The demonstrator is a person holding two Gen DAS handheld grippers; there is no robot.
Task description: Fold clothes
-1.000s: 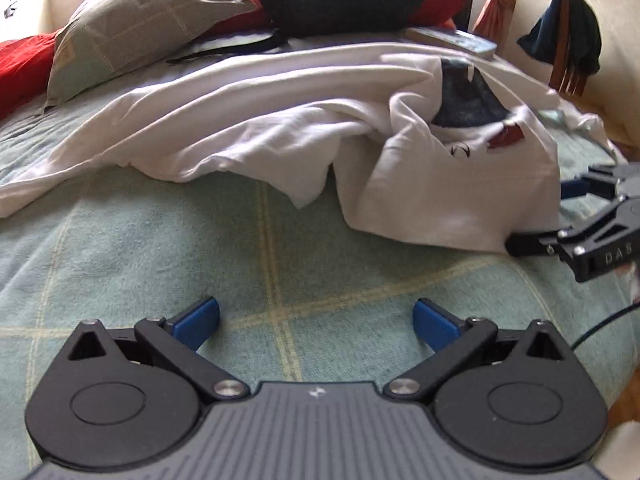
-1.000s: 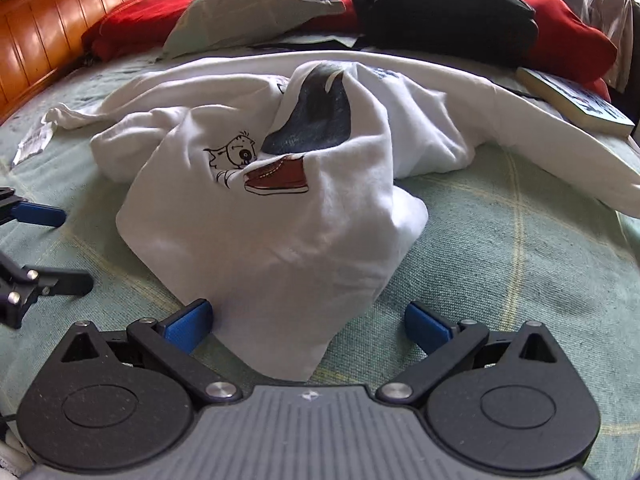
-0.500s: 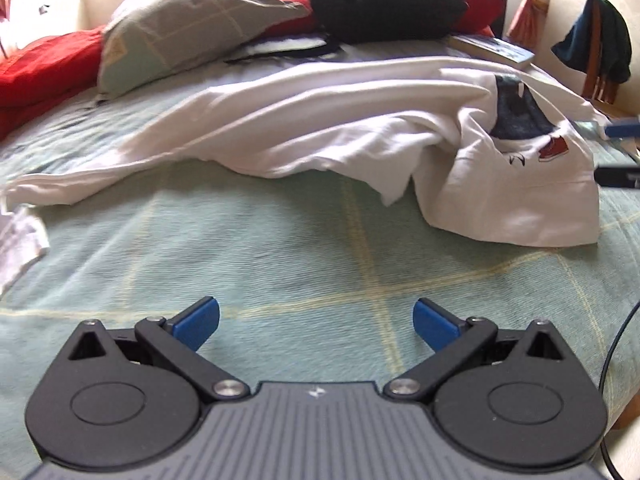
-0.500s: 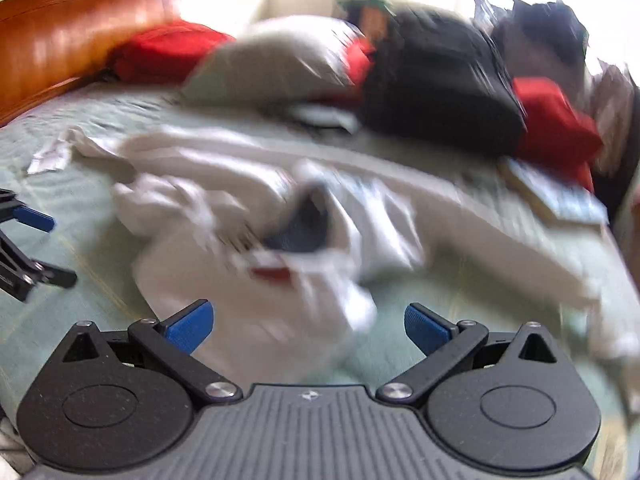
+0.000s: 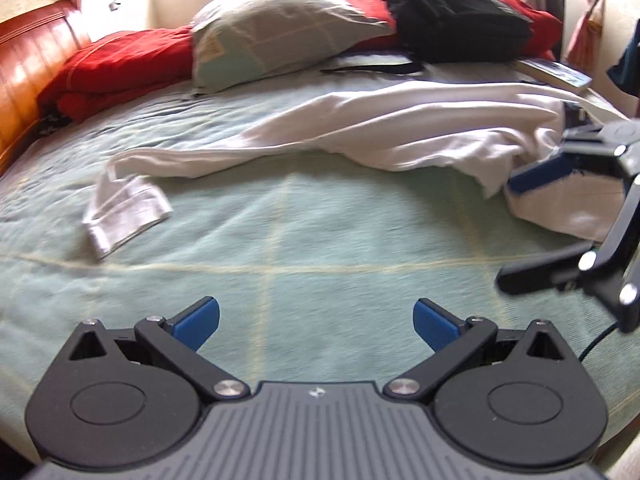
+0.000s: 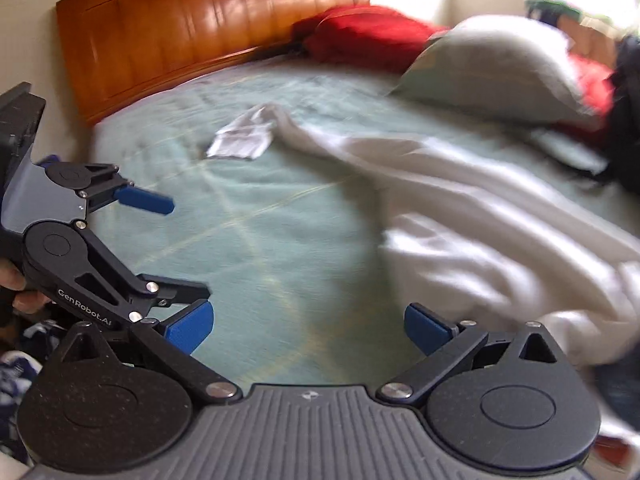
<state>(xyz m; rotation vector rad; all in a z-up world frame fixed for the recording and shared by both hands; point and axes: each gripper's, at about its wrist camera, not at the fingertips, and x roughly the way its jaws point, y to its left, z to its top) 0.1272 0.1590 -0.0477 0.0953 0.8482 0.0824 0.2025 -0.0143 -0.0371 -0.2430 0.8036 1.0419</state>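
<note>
From the left wrist, the left gripper (image 5: 316,322) hung with its jaws spread wide and nothing between them, over bare green bedspread (image 5: 280,232). The white shirt (image 5: 400,124) lay crumpled ahead and to the right of those jaws, well apart from them, its long sleeve trailing leftward to a cuff (image 5: 124,208) ahead on the left. The right gripper (image 5: 560,224) showed at the right edge, also spread, its blue upper finger in front of the shirt's near edge; whether it touched the cloth could not be told. A grey pillow (image 5: 276,28), red cushions (image 5: 120,64) and a black backpack (image 5: 452,8) sat beyond. From the right wrist, blurred, the right gripper (image 6: 308,326) was released and empty, the shirt (image 6: 500,236) bunched beside its right finger and running off to the right, while the left gripper (image 6: 172,248) stood spread at the left. Half a second earlier the left view had faced further right, with the cuff at its left edge; the right view had looked at the shirt's printed front, and now faced the wooden headboard (image 6: 200,28).
</note>
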